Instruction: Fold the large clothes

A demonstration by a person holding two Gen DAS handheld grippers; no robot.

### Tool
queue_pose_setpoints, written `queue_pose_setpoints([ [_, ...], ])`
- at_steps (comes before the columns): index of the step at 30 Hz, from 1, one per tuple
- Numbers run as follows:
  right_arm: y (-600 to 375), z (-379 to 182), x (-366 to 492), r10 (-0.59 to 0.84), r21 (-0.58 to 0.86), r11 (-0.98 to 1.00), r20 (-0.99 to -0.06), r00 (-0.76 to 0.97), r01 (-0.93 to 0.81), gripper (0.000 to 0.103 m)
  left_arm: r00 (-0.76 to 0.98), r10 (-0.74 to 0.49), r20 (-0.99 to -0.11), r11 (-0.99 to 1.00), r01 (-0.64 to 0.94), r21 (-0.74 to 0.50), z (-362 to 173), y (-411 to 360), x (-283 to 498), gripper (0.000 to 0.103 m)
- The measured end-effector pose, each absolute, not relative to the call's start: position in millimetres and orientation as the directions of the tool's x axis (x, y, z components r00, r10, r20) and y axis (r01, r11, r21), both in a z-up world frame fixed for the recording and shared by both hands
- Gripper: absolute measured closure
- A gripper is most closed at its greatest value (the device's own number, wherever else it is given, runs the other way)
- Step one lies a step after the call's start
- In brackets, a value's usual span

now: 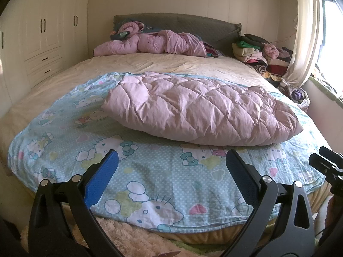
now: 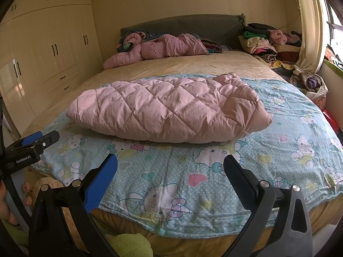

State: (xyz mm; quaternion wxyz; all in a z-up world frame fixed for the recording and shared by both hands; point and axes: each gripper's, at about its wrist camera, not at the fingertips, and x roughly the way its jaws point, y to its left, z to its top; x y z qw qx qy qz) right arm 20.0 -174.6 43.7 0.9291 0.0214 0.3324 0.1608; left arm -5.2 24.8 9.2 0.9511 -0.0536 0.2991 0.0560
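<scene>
A pink quilted padded garment (image 1: 199,109) lies folded into a thick flat bundle on a light blue cartoon-cat blanket (image 1: 160,177) spread over the near end of the bed. It also shows in the right wrist view (image 2: 171,109), on the same blanket (image 2: 278,150). My left gripper (image 1: 171,160) is open and empty, hovering over the blanket's near edge, short of the bundle. My right gripper (image 2: 170,162) is open and empty, likewise short of the bundle. The right gripper shows at the right edge of the left wrist view (image 1: 328,162); the left gripper shows at the left edge of the right wrist view (image 2: 34,143).
A crumpled pink duvet (image 1: 150,42) lies by the grey headboard (image 1: 182,24). Stacked clothes (image 1: 257,51) pile at the far right by a curtain (image 1: 304,32). A white wardrobe (image 1: 42,32) stands on the left. A fluffy rug (image 1: 120,237) lies below the bed's foot.
</scene>
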Motion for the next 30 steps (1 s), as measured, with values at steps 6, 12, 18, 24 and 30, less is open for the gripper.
queue_pose_setpoints([
  [6,-175,43,20,0.311,0.145,0.948,-0.613,0.727,-0.283,0.004,0.814,0.083,-0.575,0.987,-0.149,-0.069,8,27,-6,0.009],
  [12,-173,43,20,0.309,0.142,0.948,-0.613,0.727,-0.284,0.004,0.807,0.1,-0.582,0.984,-0.168,-0.064,5,29,-8,0.009],
  [18,-175,42,21,0.297,0.14,0.953,-0.616,0.73,-0.269,0.004,0.796,0.118,-0.594,0.98,-0.191,-0.061,4,35,-7,0.009],
  [24,-194,38,21,0.226,0.138,0.974,-0.631,0.742,-0.18,0.004,0.774,0.143,-0.616,0.972,-0.228,-0.062,2,52,-6,0.009],
  [30,-306,24,3,-0.065,0.121,0.974,-0.662,0.747,0.191,0.004,0.726,0.286,-0.625,0.924,-0.382,-0.022,7,146,9,0.009],
])
